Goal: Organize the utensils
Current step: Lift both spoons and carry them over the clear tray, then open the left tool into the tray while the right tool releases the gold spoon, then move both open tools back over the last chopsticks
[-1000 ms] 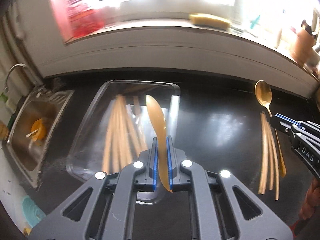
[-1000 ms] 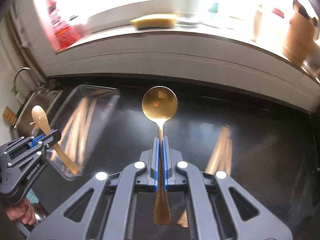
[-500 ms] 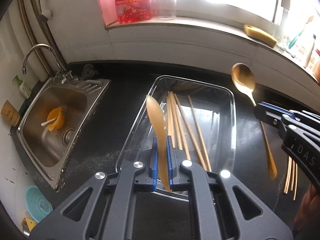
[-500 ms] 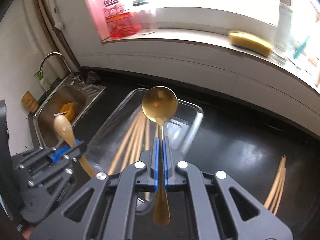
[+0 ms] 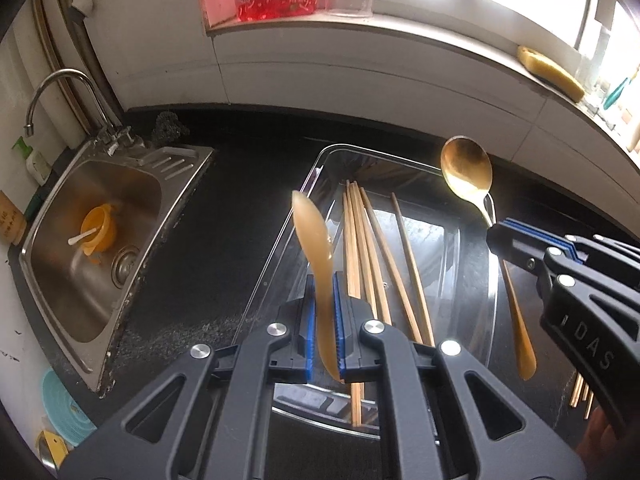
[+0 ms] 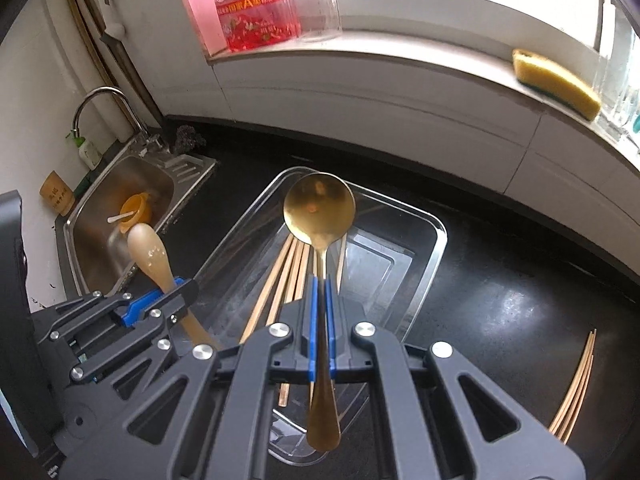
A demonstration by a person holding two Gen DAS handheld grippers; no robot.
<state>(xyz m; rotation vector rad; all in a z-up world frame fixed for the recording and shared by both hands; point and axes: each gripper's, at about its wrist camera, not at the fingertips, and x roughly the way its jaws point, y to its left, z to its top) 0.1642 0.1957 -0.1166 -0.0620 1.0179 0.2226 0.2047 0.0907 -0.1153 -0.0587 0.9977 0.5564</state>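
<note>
A clear plastic tray (image 5: 460, 172) (image 6: 434, 264) on the black counter holds several wooden chopsticks (image 5: 370, 248) (image 6: 280, 280). My left gripper (image 5: 323, 312) is shut on a pale amber spoon (image 5: 310, 228), held upright above the tray's left side; it also shows in the right wrist view (image 6: 148, 252). My right gripper (image 6: 320, 320) is shut on a gold metal spoon (image 6: 319, 210), held above the tray's right side, bowl pointing away; the left wrist view shows it (image 5: 467, 172) too.
A steel sink (image 5: 92, 232) with an orange cup lies left of the tray, with a faucet (image 5: 60, 80) behind. More chopsticks (image 6: 576, 388) lie on the counter to the right. A white ledge with a red pack (image 6: 256, 12) and a sponge (image 6: 556, 80) runs behind.
Both grippers have swung left from the counter's right part to over the tray, each keeping its spoon. The sink has come into view.
</note>
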